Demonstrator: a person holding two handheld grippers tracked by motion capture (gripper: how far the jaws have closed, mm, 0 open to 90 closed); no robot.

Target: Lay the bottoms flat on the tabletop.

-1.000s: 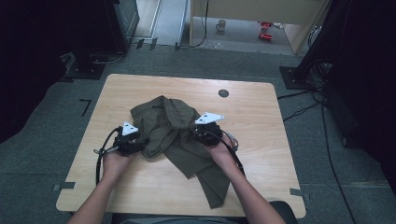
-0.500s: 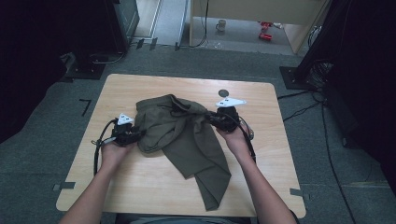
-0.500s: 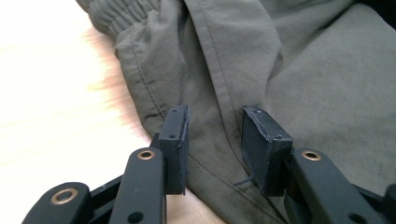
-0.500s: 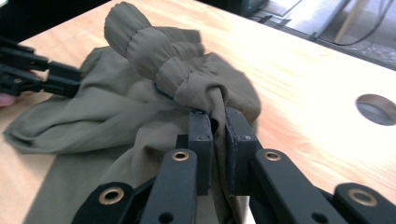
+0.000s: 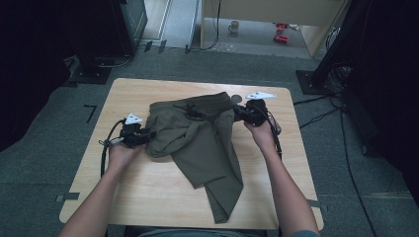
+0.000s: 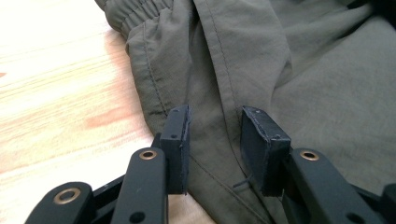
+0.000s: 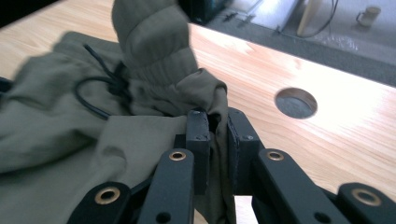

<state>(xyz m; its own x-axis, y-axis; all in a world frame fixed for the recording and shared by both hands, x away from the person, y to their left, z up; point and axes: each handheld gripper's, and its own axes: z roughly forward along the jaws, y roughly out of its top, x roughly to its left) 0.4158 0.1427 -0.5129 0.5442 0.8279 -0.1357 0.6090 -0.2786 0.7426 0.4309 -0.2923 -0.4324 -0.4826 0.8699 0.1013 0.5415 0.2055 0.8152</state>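
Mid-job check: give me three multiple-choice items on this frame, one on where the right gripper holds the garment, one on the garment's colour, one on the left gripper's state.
1. Where does the right gripper hold the garment?
A. at the elastic waistband
B. at a trouser-leg hem
C. nowhere

2. What colour is the garment?
A. red
B. olive green
C. white

3. How stand the left gripper jaws?
A. shut on the drawstring
B. shut on bare table
C. open, fabric between them

Answers: 1 A, the right gripper view shows gathered waistband cloth pinched between the jaws beside the black drawstring. 2 B, every view shows it. 3 C, the left gripper view shows a wide gap over the cloth.
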